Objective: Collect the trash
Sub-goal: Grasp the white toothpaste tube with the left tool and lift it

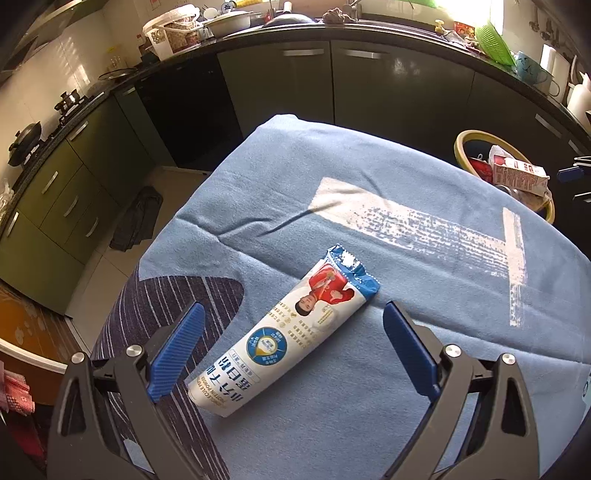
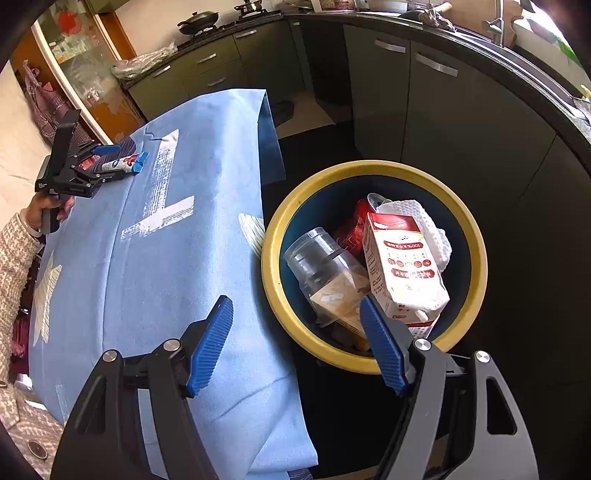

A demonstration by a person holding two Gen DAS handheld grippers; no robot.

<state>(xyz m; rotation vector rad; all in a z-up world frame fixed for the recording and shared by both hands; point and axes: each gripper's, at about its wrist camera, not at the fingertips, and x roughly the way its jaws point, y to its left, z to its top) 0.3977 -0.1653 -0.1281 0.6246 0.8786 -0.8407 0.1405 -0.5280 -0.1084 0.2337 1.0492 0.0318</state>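
A white and blue snack wrapper (image 1: 284, 332) lies flat on the blue cloth (image 1: 406, 295) covering the table. My left gripper (image 1: 295, 314) is open, its blue fingers on either side of the wrapper without touching it. It also shows in the right wrist view (image 2: 110, 162), with the wrapper (image 2: 123, 162) between its fingers. My right gripper (image 2: 295, 306) is open and empty, above the table's edge and the yellow-rimmed bin (image 2: 280, 295). The bin holds a white and red carton (image 2: 402, 266), a clear plastic jar (image 2: 325, 269), a red can (image 2: 354, 225) and a white paper towel (image 2: 432, 229).
The bin (image 1: 461, 147) stands on the floor beside the table's far right corner. Dark kitchen cabinets (image 1: 280, 77) and a cluttered counter (image 1: 229, 22) run behind. A dark cloth (image 1: 140, 218) lies on the floor at the left.
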